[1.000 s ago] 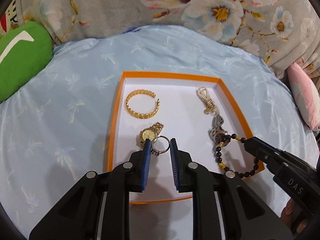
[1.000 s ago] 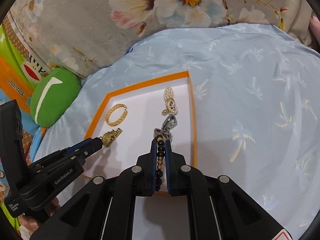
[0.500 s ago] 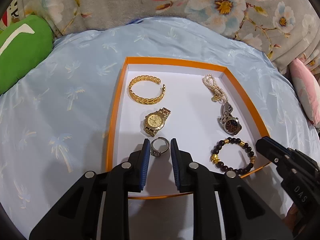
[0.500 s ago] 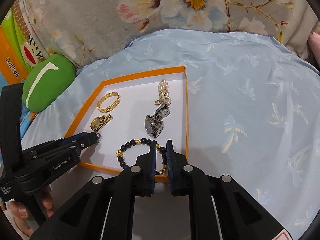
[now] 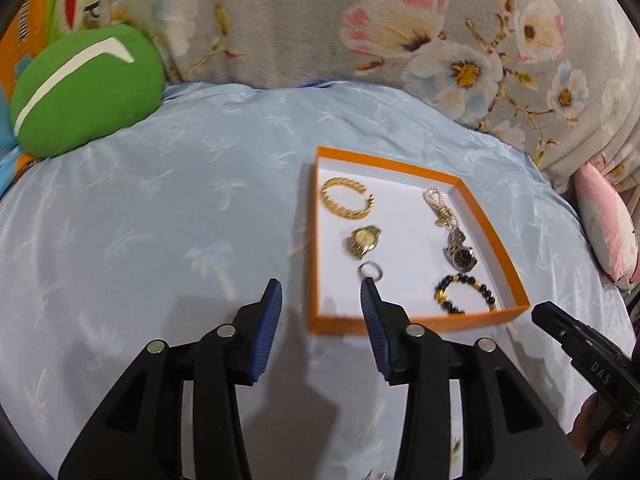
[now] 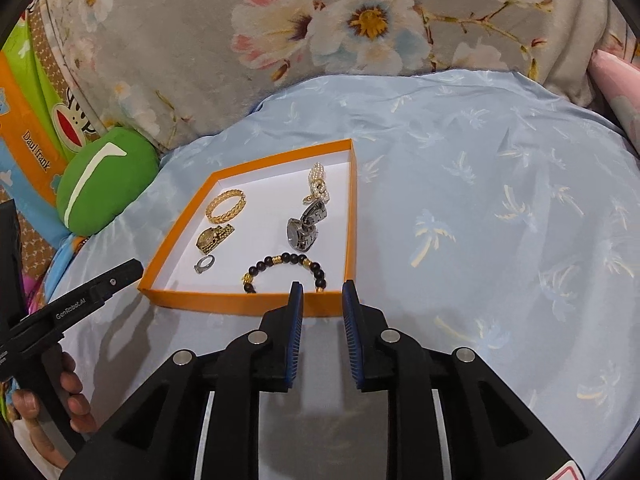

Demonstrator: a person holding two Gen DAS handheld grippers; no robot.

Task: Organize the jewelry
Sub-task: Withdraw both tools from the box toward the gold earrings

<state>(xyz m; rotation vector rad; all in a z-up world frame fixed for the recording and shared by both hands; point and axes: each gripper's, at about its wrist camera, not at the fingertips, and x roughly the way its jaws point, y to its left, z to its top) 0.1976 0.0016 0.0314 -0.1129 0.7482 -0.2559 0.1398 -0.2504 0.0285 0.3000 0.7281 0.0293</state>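
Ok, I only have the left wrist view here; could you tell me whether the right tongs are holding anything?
Observer: No, the right tongs are empty; their jaws are opening with nothing between them, by the near wall of the orange tray.
Operator: Thanks. My own finger hides part of the ring; is it free?
Observer: Yes, the ring lies loose on the tray floor, apart from the left tongs.
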